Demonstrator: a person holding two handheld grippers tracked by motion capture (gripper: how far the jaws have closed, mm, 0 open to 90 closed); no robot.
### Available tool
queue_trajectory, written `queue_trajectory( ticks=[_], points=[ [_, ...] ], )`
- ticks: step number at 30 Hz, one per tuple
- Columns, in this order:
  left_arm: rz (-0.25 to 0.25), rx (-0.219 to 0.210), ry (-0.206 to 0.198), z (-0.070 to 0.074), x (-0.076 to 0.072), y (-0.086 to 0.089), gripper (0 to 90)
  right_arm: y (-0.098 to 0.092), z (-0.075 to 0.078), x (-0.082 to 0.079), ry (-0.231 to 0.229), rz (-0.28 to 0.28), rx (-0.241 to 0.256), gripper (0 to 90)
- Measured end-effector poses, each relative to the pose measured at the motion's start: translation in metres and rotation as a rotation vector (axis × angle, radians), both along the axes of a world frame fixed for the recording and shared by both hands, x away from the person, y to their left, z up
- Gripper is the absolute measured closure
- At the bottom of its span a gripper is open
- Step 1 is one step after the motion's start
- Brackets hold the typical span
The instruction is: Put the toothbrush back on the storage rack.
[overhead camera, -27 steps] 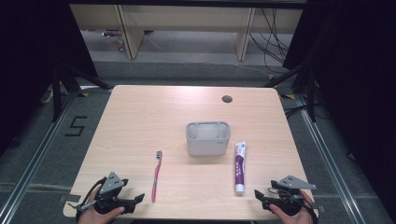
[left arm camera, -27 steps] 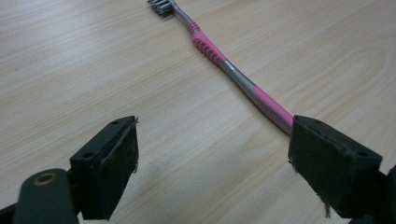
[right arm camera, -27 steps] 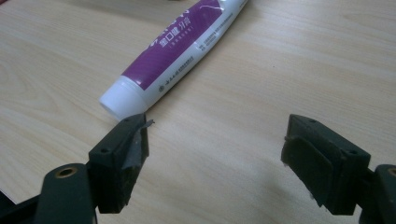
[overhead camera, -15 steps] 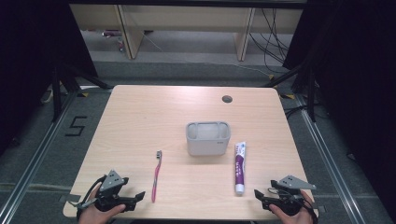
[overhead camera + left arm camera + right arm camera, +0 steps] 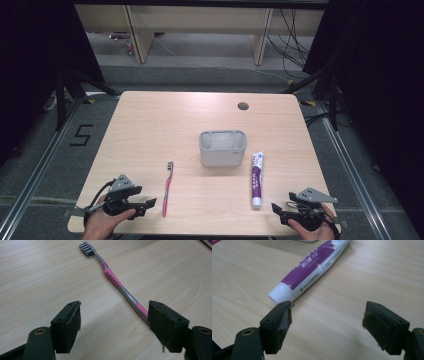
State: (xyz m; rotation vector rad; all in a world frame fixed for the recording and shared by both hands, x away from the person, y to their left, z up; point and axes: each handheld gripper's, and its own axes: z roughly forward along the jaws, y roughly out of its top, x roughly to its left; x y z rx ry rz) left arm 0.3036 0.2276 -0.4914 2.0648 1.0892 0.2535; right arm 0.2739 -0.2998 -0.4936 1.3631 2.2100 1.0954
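Evenly lit table (image 5: 150, 125), dark surroundings; soft shadows, slight blur in close-ups

Both grippers, left gripper (image 5: 146, 204) and right gripper (image 5: 275, 208), are showing black jaws with brass-coloured screw holes, grey triangular top plates, and seemingly thin black cables trailing toward 6 o'clock
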Motion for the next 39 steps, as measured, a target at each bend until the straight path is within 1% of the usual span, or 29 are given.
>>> queue_trajectory(
  ticks=[2,3,5,8,9,11,12,15,16,17,18,19,20,21,22,23,24,25,27,28,31,32,33,34,35,36,37,38,39],
  points=[
    [0.003,0.033,0.000,0.001,0.004,-0.004,28.4,0.002,0.001,-0.001,0.004,-0.004,-0.007,23.2],
    [-0.019,0.052,0.017,0.002,0.006,-0.005,28.6,0.000,0.002,0.000,-0.015,0.015,-0.022,23.2],
    [-0.020,0.046,0.026,0.002,0.010,-0.011,29.9,0.000,0.001,0.000,-0.011,0.011,-0.029,23.0],
    [-0.042,0.061,0.042,0.004,0.017,-0.019,30.7,0.000,0.001,0.000,-0.013,0.014,-0.027,23.0],
    [-0.040,0.063,0.050,0.005,0.022,-0.024,32.0,-0.001,0.001,0.001,-0.021,0.014,-0.023,23.1],
    [-0.044,0.065,0.060,0.005,0.025,-0.026,32.2,0.000,0.000,0.001,-0.017,0.016,-0.020,23.1],
    [-0.047,0.063,0.070,0.006,0.027,-0.029,32.7,-0.001,0.001,0.000,-0.016,0.012,-0.035,23.1],
    [-0.066,0.100,0.095,0.007,0.034,-0.035,36.1,0.001,0.000,0.001,-0.014,0.017,-0.031,23.1],
    [-0.065,0.103,0.102,0.007,0.036,-0.037,37.0,0.003,-0.001,0.001,0.004,0.024,-0.013,23.1],
    [-0.076,0.112,0.108,0.008,0.038,-0.040,37.5,0.004,0.000,-0.001,0.006,0.018,-0.028,23.1],
    [-0.084,0.127,0.117,0.009,0.040,-0.041,38.2,0.004,0.000,0.000,-0.006,0.033,-0.048,23.3],
    [-0.094,0.140,0.113,0.009,0.042,-0.043,39.5,0.005,0.000,0.000,-0.016,0.033,-0.048,23.3],
    [-0.096,0.138,0.118,0.008,0.043,-0.045,41.1,0.005,0.000,-0.001,-0.016,0.032,-0.057,23.3],
    [-0.104,0.143,0.132,0.008,0.044,-0.047,41.8,0.005,0.000,-0.001,-0.013,0.030,-0.058,23.3],
    [-0.106,0.146,0.133,0.007,0.045,-0.048,42.7,0.005,0.000,-0.001,-0.014,0.034,-0.058,23.3],
    [-0.108,0.152,0.145,0.007,0.046,-0.049,43.4,0.006,0.000,-0.001,-0.008,0.035,-0.049,23.3],
    [-0.108,0.158,0.146,0.007,0.047,-0.050,44.0,0.007,0.000,-0.001,-0.005,0.035,-0.048,23.4],
    [-0.110,0.157,0.149,0.007,0.048,-0.051,45.0,0.008,0.000,-0.002,0.016,0.025,-0.034,23.4],
    [-0.112,0.177,0.144,0.007,0.052,-0.054,47.4,0.008,0.000,-0.002,0.007,0.034,-0.045,23.5],
    [-0.112,0.177,0.144,0.007,0.052,-0.054,48.2,0.008,0.001,-0.002,0.012,0.032,-0.045,23.6],
    [-0.134,0.216,0.159,0.007,0.055,-0.059,50.9,0.008,0.000,-0.002,0.006,0.039,-0.048,23.6],
    [-0.124,0.216,0.161,0.006,0.056,-0.061,50.9,0.008,0.000,-0.002,0.006,0.039,-0.048,23.6],
    [-0.131,0.227,0.162,0.006,0.057,-0.061,51.6,0.008,0.001,-0.002,0.009,0.037,-0.051,23.7],
    [-0.136,0.233,0.170,0.006,0.058,-0.062,52.4,0.007,0.001,-0.001,-0.005,0.045,-0.065,23.7],
    [-0.135,0.239,0.171,0.006,0.060,-0.062,52.6,0.007,0.001,-0.001,-0.004,0.046,-0.065,23.7],
    [-0.134,0.248,0.177,0.005,0.061,-0.063,53.1,0.010,-0.001,-0.002,0.021,0.039,-0.039,23.7],
    [-0.134,0.248,0.177,0.005,0.061,-0.063,53.1,0.010,-0.001,-0.002,0.021,0.039,-0.039,23.7],
    [-0.139,0.253,0.181,0.005,0.062,-0.063,53.1,0.008,-0.001,-0.001,-0.007,0.056,-0.063,23.8],
    [-0.140,0.252,0.183,0.004,0.063,-0.064,53.7,0.010,-0.001,-0.002,0.007,0.056,-0.053,23.9]
  ],
)
